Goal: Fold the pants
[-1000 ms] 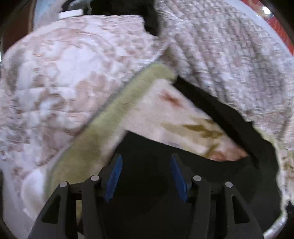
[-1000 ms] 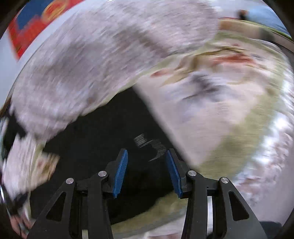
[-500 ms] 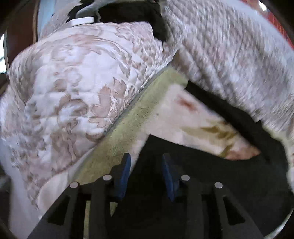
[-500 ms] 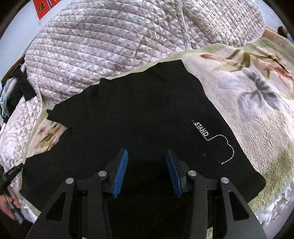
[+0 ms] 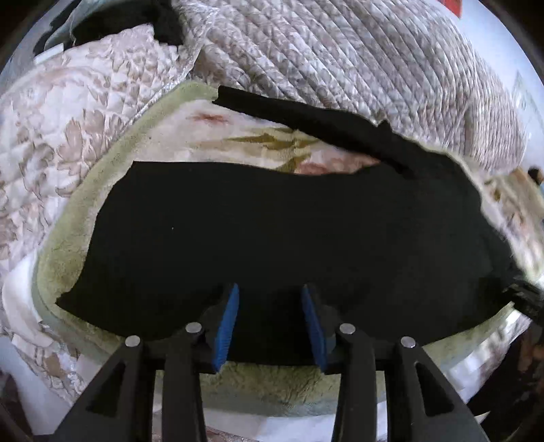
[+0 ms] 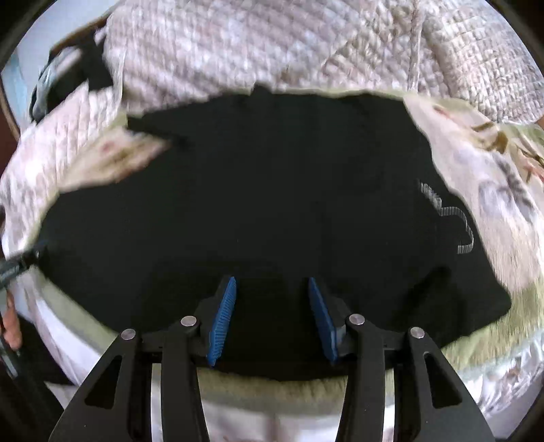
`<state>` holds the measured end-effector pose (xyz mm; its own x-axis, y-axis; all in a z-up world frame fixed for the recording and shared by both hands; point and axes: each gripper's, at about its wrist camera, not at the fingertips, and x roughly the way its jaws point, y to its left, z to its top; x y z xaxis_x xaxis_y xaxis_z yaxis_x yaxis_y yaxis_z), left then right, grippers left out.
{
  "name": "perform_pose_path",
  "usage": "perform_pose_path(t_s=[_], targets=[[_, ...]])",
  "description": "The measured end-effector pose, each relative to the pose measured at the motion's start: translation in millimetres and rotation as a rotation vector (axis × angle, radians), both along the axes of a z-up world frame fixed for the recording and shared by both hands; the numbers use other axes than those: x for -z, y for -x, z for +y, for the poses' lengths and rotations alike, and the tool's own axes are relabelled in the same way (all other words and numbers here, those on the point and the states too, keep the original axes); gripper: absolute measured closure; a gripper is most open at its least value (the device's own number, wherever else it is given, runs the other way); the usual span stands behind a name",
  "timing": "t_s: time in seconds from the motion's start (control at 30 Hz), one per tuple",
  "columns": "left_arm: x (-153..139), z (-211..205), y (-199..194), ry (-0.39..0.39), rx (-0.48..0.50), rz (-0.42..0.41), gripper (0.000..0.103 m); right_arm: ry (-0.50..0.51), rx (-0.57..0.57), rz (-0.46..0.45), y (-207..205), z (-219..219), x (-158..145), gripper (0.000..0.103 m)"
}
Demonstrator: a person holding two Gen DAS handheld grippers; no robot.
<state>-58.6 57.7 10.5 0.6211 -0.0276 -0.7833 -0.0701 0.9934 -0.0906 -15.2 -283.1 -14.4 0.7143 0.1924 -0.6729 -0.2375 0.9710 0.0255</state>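
Black pants [image 5: 272,231] lie spread flat on a floral blanket [image 5: 238,136] on the bed. One leg [image 5: 306,122] runs off toward the back. In the right wrist view the pants [image 6: 272,190] fill the middle, with white print [image 6: 448,217] at the right. My left gripper [image 5: 268,319] is open and empty, just above the near edge of the pants. My right gripper [image 6: 270,316] is open and empty, also over the near edge. The other gripper's tip shows at the right edge of the left view [image 5: 523,299] and at the left edge of the right view [image 6: 17,265].
A quilted grey-beige comforter [image 5: 340,61] is bunched behind the pants. A floral quilt [image 5: 61,122] lies to the left. Dark clothing [image 5: 129,17] sits at the back left. The blanket's green border [image 5: 265,384] runs along the near bed edge.
Both grippers have pulled back toward the near edge of the bed, so more of the pants shows. The left gripper's fingers stand wider apart than half a second ago.
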Motion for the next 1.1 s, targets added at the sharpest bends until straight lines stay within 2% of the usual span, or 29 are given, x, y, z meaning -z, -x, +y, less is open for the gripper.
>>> perform_pose_path(t_s=[0.1,0.23,0.33,0.37,0.4,0.5,0.57,0.6,0.77,0.87,1.0,1.1], targets=[[-0.9,-3.4,5.3,-0.005,-0.008,0.007,0.053,0.04,0.0,-0.005,9.9,0.2,0.6,0.058],[-8.7,-2.5,2.3,0.004,-0.024,0.014,0.053,0.026,0.013,0.012,9.9,-5.4,-6.0,0.057],[-16.7,-4.8,-1.5,0.031,-0.013,-0.005,0.052,0.004,0.032,-0.025,14.3,-6.0,-16.2,0.056],[-18.6,-7.1,-3.5,0.029,-0.007,-0.01,0.052,-0.006,0.039,-0.035,13.4,-7.2,-19.6,0.053],[-18.6,-9.5,-5.7,0.026,-0.002,-0.011,0.05,-0.012,0.047,-0.034,11.5,-8.2,-20.4,0.05],[-9.5,-16.7,-12.6,0.021,0.005,0.017,0.049,-0.012,0.077,0.03,-1.1,-11.7,-7.4,0.05],[-1.3,-18.9,-15.5,0.021,-0.003,0.049,0.049,0.01,0.071,0.019,0.2,-9.5,-6.1,0.049],[-1.5,-21.1,-14.7,0.007,-0.004,0.04,0.049,0.017,0.069,0.015,1.2,-7.8,-7.7,0.049],[-11.6,-26.0,-18.9,0.039,0.032,0.017,0.049,-0.054,0.054,0.006,-1.7,-13.5,-17.4,0.049],[-17.4,-25.4,-29.4,0.05,0.046,0.02,0.049,-0.057,0.028,-0.003,-10.4,-10.9,-25.3,0.049],[-39.8,-25.0,-55.6,0.045,0.085,-0.013,0.049,-0.057,-0.028,0.004,-29.7,-7.1,-37.6,0.049],[-59.2,-23.4,-85.4,0.045,0.113,-0.056,0.043,-0.047,-0.083,-0.006,-52.7,-5.8,-52.1,0.049]])
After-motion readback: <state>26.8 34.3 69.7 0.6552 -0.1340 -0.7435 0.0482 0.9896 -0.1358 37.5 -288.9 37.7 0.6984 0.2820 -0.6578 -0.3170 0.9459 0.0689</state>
